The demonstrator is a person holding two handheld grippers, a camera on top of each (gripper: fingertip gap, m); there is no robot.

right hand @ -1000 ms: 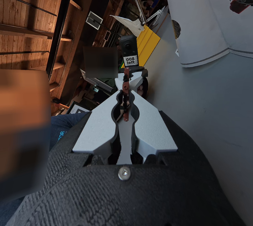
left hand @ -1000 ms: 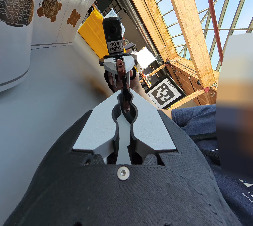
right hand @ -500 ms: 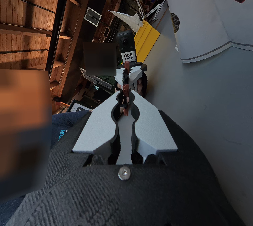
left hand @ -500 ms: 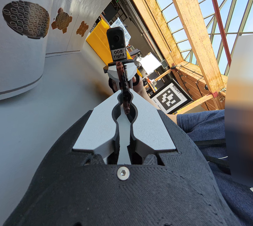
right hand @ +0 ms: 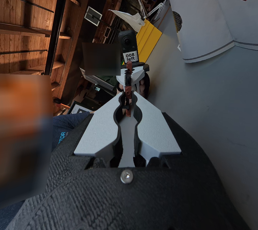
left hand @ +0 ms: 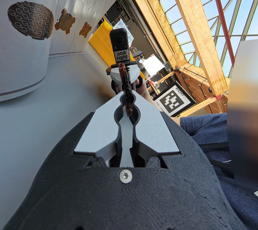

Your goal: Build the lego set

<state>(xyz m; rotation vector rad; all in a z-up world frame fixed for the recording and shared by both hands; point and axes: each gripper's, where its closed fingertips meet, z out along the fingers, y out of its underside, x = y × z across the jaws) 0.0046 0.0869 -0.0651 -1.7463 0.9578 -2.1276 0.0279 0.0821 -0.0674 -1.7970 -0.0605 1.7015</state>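
The thin black and reddish-brown lego assembly (left hand: pixel 127 95), seen edge-on, is held in the air above the grey tabletop (left hand: pixel 41 118), between two tools that face each other. The left gripper (left hand: pixel 127 93) is closed on one end and the right gripper (right hand: pixel 127 95) is closed on the opposite end; each appears clamped on the assembly. The step in hand appears to be pressing parts together or re-seating them. Keep both tools in line with the plate edge, press straight along the stud direction, and avoid twisting, which could split the stack. Check the result against the white printed instruction sheet (left hand: pixel 27 14) standing behind.
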